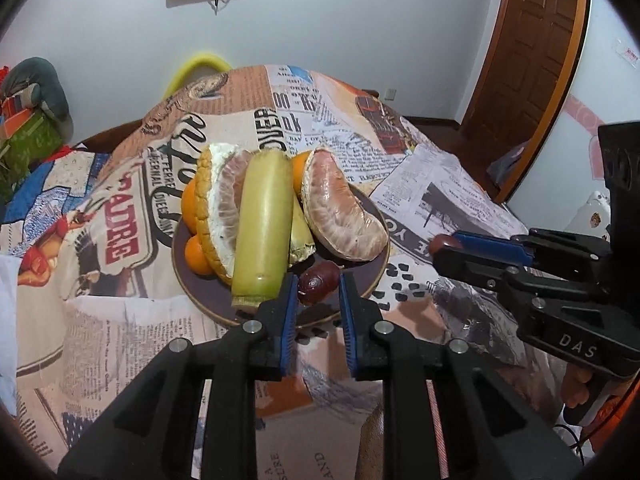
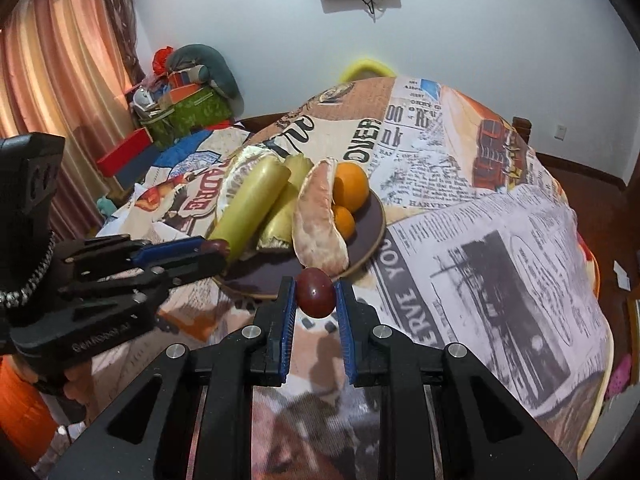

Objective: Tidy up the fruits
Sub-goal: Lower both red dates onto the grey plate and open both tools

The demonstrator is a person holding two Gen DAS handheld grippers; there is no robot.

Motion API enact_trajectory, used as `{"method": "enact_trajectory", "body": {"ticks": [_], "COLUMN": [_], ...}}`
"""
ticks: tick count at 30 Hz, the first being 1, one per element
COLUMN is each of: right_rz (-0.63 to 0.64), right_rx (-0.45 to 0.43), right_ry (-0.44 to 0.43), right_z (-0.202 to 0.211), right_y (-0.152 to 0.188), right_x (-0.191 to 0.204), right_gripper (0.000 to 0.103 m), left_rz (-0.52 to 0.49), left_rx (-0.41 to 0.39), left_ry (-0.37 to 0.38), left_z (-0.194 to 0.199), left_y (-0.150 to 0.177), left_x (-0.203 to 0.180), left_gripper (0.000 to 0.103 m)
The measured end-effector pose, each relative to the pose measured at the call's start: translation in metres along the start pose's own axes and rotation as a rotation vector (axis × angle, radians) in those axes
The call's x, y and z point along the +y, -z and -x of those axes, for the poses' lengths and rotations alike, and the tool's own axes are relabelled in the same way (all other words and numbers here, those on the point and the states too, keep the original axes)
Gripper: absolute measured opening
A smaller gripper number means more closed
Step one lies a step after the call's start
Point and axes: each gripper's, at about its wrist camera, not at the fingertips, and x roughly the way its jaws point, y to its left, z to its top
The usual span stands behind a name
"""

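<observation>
A dark round plate (image 1: 216, 292) (image 2: 366, 236) on the newspaper-print cloth holds peeled pomelo pieces (image 1: 344, 216) (image 2: 316, 220), green sugarcane sticks (image 1: 264, 236) (image 2: 252, 204) and small oranges (image 1: 190, 204) (image 2: 352, 188). A dark red jujube (image 1: 318, 282) sits at the plate's near edge between my left gripper's (image 1: 319, 300) blue pads; the jaws stand close around it, contact unclear. My right gripper (image 2: 316, 300) is shut on a second red jujube (image 2: 315, 291), held just off the plate's near rim. It shows at the right in the left wrist view (image 1: 444, 246).
The cloth-covered table (image 2: 480, 240) falls away at right and front. A yellow chair back (image 1: 200, 65) stands behind the table. Bags and boxes (image 2: 180, 108) pile at the left by a curtain. A wooden door (image 1: 532, 40) is at the right.
</observation>
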Motion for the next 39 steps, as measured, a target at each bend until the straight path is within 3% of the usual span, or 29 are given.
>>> {"method": "enact_trajectory", "body": {"ticks": [2,7,22,26,33,39], "right_rz": [0.000,0.006,0.080,0.070,0.063,0.056], "right_rx": [0.005,0.017,0.076,0.096,0.042,-0.079], "right_ry": [-0.010,-0.027,-0.045,-0.057,-0.044,-0.020], "right_z": [-0.006,-0.020,-0.051,-0.054,-0.026,0.034], "right_y": [-0.002,-0.007,-0.014,-0.014,-0.022,-0.031], "right_x": [0.001,0.005,0.026,0.026,0.026,0.034], "right_gripper": [0.018,0.018,0.019,0.024,0.025,0.026], "left_rz": [0.008,0.017,0.098,0.101,0.095,0.064], "left_rx": [0.011,-0.007,-0.069,-0.069,-0.110,-0.214], "left_ry": [0.002,-0.009,-0.053,-0.055,-0.051,-0.058], "left_z": [-0.004,-0.002,0.025,0.026,0.050,0.104], "left_y": [0.000,-0.001,-0.002,0.000,-0.004,-0.011], "left_x": [0.003,0.010,0.055,0.055,0.044,0.022], "left_gripper": [0.021,0.039,0.039,0.039,0.039,0.039]}}
